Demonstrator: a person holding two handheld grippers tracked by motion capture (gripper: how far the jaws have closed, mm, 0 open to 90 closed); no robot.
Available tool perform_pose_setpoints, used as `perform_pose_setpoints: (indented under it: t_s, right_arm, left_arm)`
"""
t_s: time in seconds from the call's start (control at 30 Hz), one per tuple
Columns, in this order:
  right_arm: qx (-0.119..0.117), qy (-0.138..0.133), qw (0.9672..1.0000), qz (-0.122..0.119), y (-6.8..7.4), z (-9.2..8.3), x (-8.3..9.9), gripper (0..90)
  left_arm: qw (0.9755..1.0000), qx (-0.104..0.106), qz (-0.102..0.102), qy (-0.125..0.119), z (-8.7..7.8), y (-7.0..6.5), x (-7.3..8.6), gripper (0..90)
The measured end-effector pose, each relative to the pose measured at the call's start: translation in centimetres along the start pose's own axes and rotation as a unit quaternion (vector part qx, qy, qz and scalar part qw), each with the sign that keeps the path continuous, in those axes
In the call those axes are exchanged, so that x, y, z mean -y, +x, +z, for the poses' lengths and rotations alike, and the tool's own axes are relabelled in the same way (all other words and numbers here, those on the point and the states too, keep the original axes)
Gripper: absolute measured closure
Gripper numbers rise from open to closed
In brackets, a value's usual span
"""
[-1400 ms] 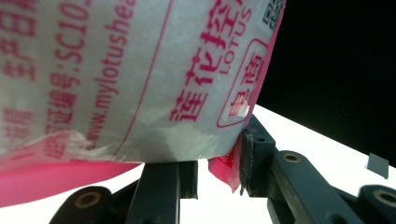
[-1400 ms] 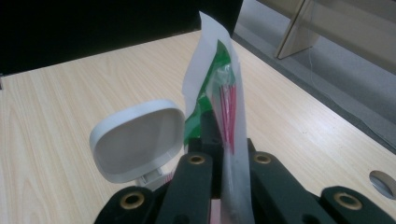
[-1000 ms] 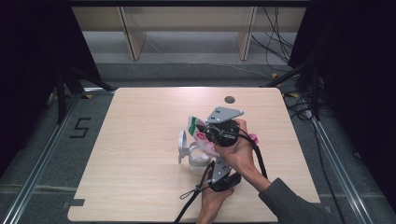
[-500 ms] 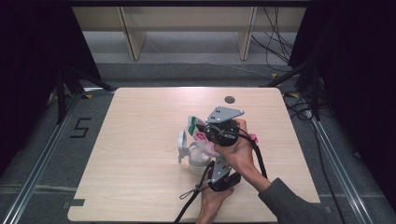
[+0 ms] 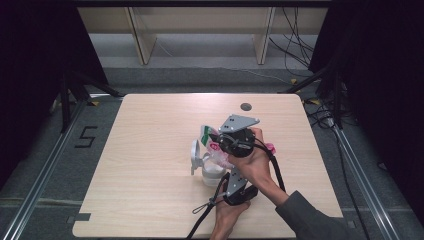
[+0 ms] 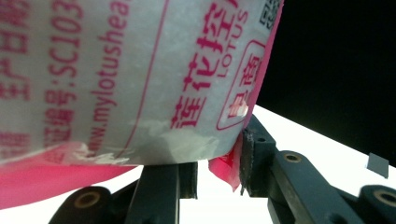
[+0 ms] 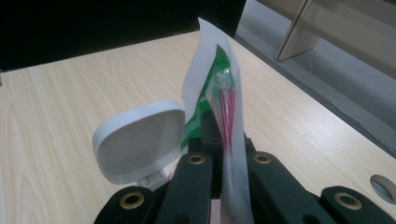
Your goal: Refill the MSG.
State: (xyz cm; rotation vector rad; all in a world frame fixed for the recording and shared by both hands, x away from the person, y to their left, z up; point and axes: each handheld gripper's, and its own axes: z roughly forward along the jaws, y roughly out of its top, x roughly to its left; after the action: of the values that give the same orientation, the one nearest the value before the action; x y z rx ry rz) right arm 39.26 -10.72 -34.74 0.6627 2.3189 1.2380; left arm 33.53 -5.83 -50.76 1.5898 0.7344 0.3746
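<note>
The bag [image 5: 214,145] stood over the middle of the table [image 5: 150,150], held between both tools, directly above a white container [image 5: 212,172] whose hinged lid [image 5: 195,155] stood open to the left. In the high view the bag's long axis ran from its green-and-white upper end at upper left down to its pink lower end near the container.

The right gripper [image 7: 219,154] was clamped fully on the bag's upper part, with the green-and-red printed film [image 7: 219,93] rising upright between its jaws. The left gripper [image 6: 210,163] stood at a narrow opening, its jaws pressing the bag's pink lower edge [image 6: 224,168].

Legible print in the left gripper view included "LOTUS", a web address beginning "www.mylotushea", the code "SC103", and Chinese characters in red on translucent white film.

Compared with the earlier frames, neither the hands, the bag nor the container had shifted.
</note>
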Motion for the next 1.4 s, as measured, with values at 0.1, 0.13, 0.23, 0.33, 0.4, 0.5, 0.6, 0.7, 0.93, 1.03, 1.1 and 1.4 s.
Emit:
perform_pose_setpoints:
  t_s: [0.1, 0.13, 0.23, 0.33, 0.4, 0.5, 0.6, 0.7, 0.93, 1.03, 1.1, 1.4]
  right_arm:
    - [0.001, 0.004, 1.0000, 0.001, 0.11, 0.06, 0.05, 90.0]
    - [0.002, 0.006, 1.0000, 0.002, 0.26, 0.16, 0.07, 90.0]
    - [0.001, 0.000, 1.0000, 0.006, 0.21, 0.09, -0.02, 90.0]
    - [-0.002, 0.010, 0.9999, -0.010, 0.25, 0.26, 0.00, 90.0]
    - [-0.002, 0.009, 1.0000, -0.003, 0.28, 0.25, -0.05, 90.0]
    - [-0.001, 0.002, 1.0000, -0.003, 0.14, 0.19, -0.06, 90.0]
    - [0.000, 0.007, 1.0000, 0.000, 0.29, 0.20, -0.02, 90.0]
    - [0.000, 0.005, 1.0000, 0.005, 0.24, 0.09, -0.04, 90.0]
    - [0.001, 0.008, 1.0000, -0.002, 0.43, 0.21, -0.07, 90.0]
    - [-0.002, 0.007, 1.0000, -0.002, 0.44, 0.13, -0.16, 90.0]
    - [0.001, 0.004, 1.0000, -0.003, 0.39, 0.19, -0.10, 90.0]
    - [0.001, 0.009, 0.9999, -0.008, 0.67, 0.33, -0.12, 90.0]
  left_arm:
    - [1.0000, 0.001, -0.002, -0.001, 0.04, -0.01, 0.14, 70.7]
    - [1.0000, 0.002, -0.002, -0.003, 0.05, 0.00, 0.12, 70.5]
    - [1.0000, 0.003, -0.002, -0.001, -0.06, 0.09, 0.05, 70.6]
    - [1.0000, 0.003, -0.004, -0.004, 0.10, 0.04, 0.15, 70.5]
    - [1.0000, 0.004, -0.004, -0.004, 0.00, 0.07, 0.06, 70.5]
    - [1.0000, 0.003, -0.003, -0.002, 0.05, 0.05, 0.11, 70.5]
    - [1.0000, 0.002, -0.004, -0.004, 0.05, 0.01, 0.07, 70.5]
    - [1.0000, 0.003, -0.004, -0.001, 0.04, 0.04, 0.12, 70.7]
    - [1.0000, 0.002, -0.006, -0.003, 0.05, 0.05, 0.12, 70.7]
    - [1.0000, 0.003, -0.004, -0.004, -0.02, 0.07, 0.06, 70.6]
    - [1.0000, 0.003, -0.007, -0.003, 0.06, 0.06, 0.13, 70.7]
    - [1.0000, 0.001, -0.006, -0.004, -0.05, 0.06, 0.09, 70.7]
